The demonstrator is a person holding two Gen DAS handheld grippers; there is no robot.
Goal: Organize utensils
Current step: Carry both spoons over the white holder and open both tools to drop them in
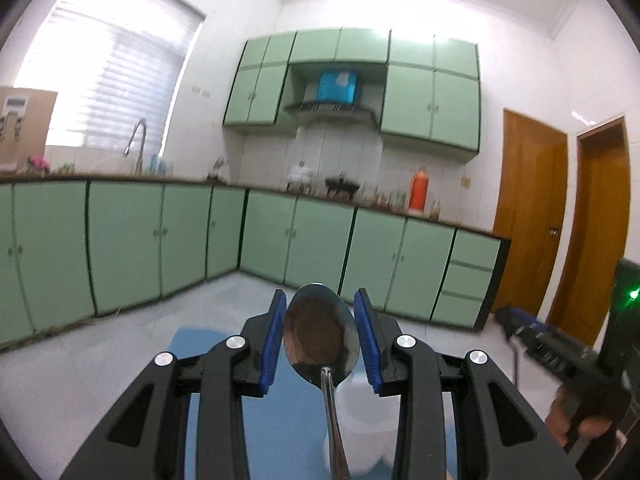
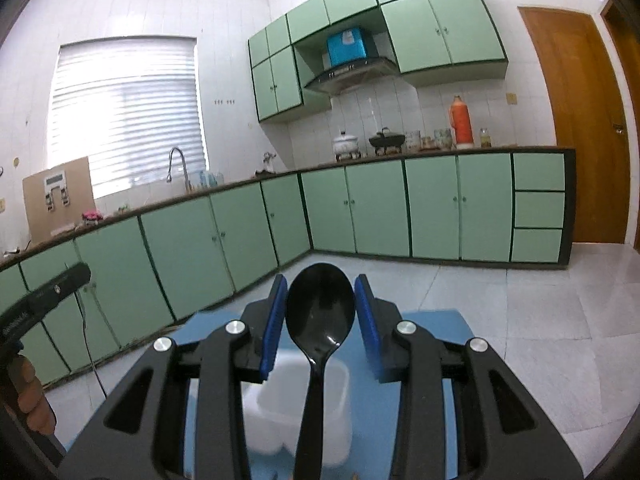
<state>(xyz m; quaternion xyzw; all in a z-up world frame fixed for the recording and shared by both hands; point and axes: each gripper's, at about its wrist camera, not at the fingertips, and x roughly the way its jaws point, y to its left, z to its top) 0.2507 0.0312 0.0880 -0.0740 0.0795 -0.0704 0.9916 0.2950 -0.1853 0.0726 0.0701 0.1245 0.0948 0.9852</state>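
**Grip state.** I am pinching the metal spoon (image 1: 320, 336) in the left tongs (image 1: 320, 300). The two blue pads (image 1: 276, 340) are bearing on opposite edges of its bowl. I am pinching the black spoon (image 2: 320, 312) in the right tongs (image 2: 321, 284) in the same way, across the width of its bowl. Neither pair is spread free, and neither is pressed fully together.

**Location.** Both spoons are riding in the tongs, clear of any surface. They are above the blue mat (image 2: 432, 328) and the white tub (image 2: 304, 400).

**Handling.**
- I am treating the metal spoon as rigid, smooth and moderately weighted. Its polished, curved bowl edges are giving the pads little purchase, so it is likely to pivot or slide out under a sudden swing.
- I am treating the black spoon as plastic: light, slightly flexible and glossy.
- In my judgement the neck or upper handle is offering a flatter, surer hold than the bowl. While I am gripping the bowl rim, firm pressure and slow moves are advisable.

**Orientation.** Each spoon's long axis is running along the line of its tongs. The bowl is pointing forward, away from me, with the hollow side facing up. The handle is trailing back beneath the tongs. The handle ends are passing out of view.
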